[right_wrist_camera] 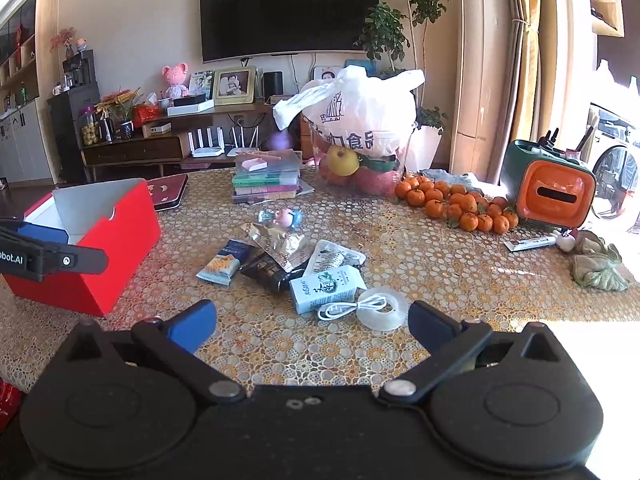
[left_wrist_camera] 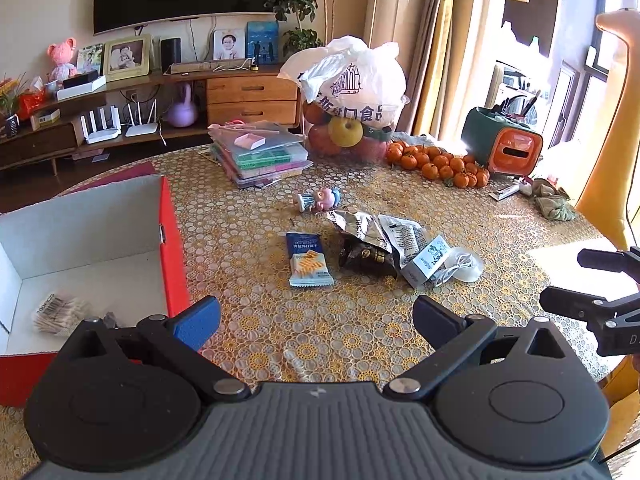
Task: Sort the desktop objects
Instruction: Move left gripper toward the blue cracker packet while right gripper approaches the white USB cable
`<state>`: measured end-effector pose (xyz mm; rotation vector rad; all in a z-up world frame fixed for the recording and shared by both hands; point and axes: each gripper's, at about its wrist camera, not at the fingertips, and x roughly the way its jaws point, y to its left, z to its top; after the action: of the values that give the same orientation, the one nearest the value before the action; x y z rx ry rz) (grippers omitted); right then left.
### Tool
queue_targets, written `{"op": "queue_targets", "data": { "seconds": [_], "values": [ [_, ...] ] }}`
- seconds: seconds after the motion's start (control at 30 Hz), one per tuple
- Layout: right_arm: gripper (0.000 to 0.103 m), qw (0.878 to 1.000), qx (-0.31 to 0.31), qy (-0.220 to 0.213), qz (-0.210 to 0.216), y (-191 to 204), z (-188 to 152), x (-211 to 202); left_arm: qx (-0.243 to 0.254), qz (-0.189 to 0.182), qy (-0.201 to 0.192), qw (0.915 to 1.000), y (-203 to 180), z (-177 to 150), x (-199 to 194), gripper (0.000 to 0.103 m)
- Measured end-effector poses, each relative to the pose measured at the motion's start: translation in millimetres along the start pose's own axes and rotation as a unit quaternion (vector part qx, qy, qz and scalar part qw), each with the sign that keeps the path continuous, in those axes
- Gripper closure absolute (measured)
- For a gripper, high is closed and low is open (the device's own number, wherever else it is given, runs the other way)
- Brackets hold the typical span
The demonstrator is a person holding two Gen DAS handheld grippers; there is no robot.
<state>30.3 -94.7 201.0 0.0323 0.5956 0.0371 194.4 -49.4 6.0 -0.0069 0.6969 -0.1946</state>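
Observation:
A red box point(left_wrist_camera: 174, 248) point(right_wrist_camera: 120, 236) with a white inside stands open at the left; a pack of cotton swabs point(left_wrist_camera: 60, 314) lies in it. Mid-table lies a clutter: a blue cracker packet point(left_wrist_camera: 308, 260) point(right_wrist_camera: 224, 264), silver and black wrappers point(left_wrist_camera: 360, 232) point(right_wrist_camera: 280, 252), a small carton point(left_wrist_camera: 426, 260) point(right_wrist_camera: 326, 286), a tape roll point(left_wrist_camera: 466, 266) point(right_wrist_camera: 384, 308) with a white cable point(right_wrist_camera: 340, 310), and a toy figure point(left_wrist_camera: 320, 199) point(right_wrist_camera: 282, 217). My left gripper point(left_wrist_camera: 316, 322) hovers open, empty, beside the box. My right gripper point(right_wrist_camera: 312, 326) is open just short of the tape roll.
A stack of plastic cases point(left_wrist_camera: 260, 152) point(right_wrist_camera: 266, 178), a white bag over fruit point(left_wrist_camera: 352, 92) point(right_wrist_camera: 356, 120), a pile of tangerines point(left_wrist_camera: 440, 164) point(right_wrist_camera: 456, 202) and an orange-green holder point(left_wrist_camera: 508, 144) point(right_wrist_camera: 554, 188) line the far side. A crumpled cloth point(right_wrist_camera: 598, 262) lies at right.

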Motion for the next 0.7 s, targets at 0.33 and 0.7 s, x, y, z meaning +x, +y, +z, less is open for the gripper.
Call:
{"op": "queue_targets", "data": {
  "seconds": [0.33,0.7],
  "values": [
    [0.000,1.000,-0.006,0.014,-0.002,-16.3,-2.5,33.0,0.009,0.008,0.017,0.9998,-12.9,11.7,57.8,0.000],
    [0.000,0.999,-0.016,0.029,-0.002,-25.2,-6.3,77.9,0.005,0.042,0.045,0.9981,-9.8,14.8,120.4,0.000]
  ]
}}
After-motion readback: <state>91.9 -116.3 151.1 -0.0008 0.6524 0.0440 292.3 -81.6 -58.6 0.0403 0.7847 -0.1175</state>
